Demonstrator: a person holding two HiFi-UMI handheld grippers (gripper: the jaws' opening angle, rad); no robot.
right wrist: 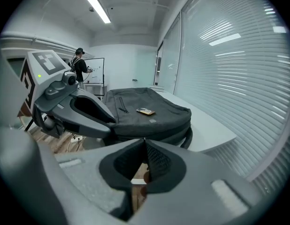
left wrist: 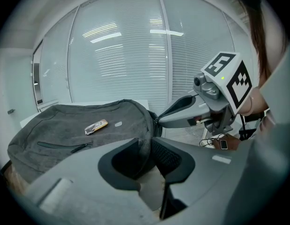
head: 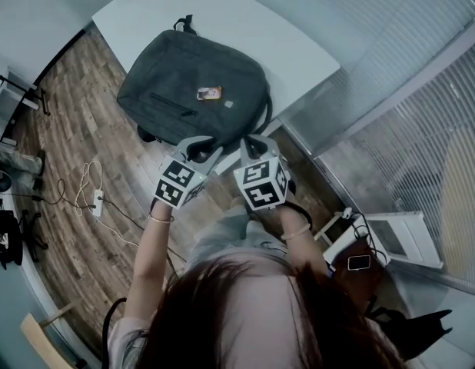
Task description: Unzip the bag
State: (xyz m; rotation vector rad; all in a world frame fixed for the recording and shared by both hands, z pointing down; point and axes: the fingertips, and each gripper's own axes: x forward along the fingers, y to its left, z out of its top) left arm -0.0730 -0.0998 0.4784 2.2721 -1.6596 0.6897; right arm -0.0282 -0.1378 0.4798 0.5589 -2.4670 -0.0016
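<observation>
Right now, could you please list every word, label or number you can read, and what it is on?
No text is readable.
Orange tag on the bag: too small to read.
Grey patch beside it: blank or too small.
Marker cubes: square patterns, no letters.

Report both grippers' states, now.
Left gripper: shut on the bag's edge.
Right gripper: shut, tip at the bag; whether it holds anything cannot be told.
</observation>
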